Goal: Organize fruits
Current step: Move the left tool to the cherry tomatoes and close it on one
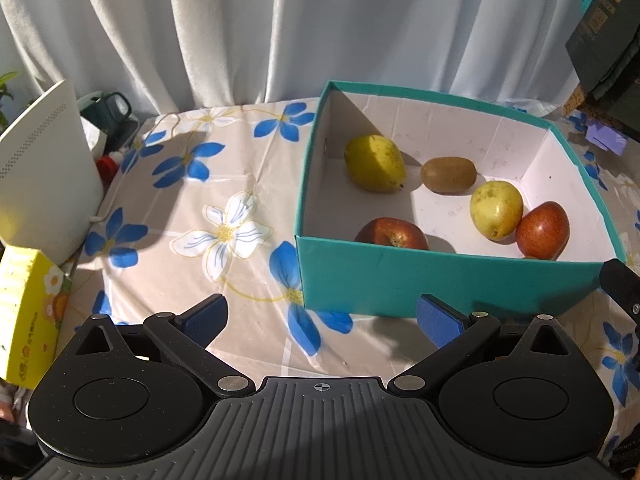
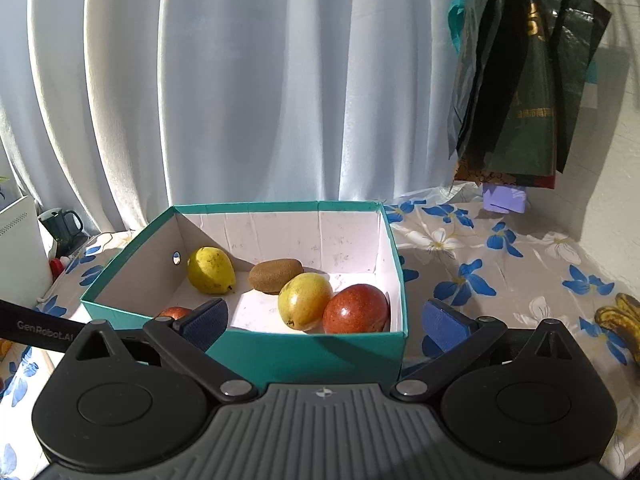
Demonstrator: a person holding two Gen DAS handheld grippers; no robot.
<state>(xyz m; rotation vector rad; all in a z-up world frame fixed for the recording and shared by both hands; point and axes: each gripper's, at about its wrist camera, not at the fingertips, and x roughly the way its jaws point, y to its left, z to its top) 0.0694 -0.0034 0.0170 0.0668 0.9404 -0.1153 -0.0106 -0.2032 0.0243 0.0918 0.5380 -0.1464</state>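
Bananas (image 2: 622, 322), the only fruit seen outside the teal box (image 2: 320, 350), lie on the desk (image 2: 500, 276) to the right of the right claw (image 2: 326, 320), curving away along the edge. That claw is released and empty, as is the left claw (image 1: 320, 320), which hangs farther off, left of the box.

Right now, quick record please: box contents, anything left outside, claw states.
box: teal box, open top, on floral cloth
in box: two pears, kiwi, two apples
touching: nearer pear against right apple
outside: bananas on cloth, right of box
left claw: open, empty
right claw: open, empty
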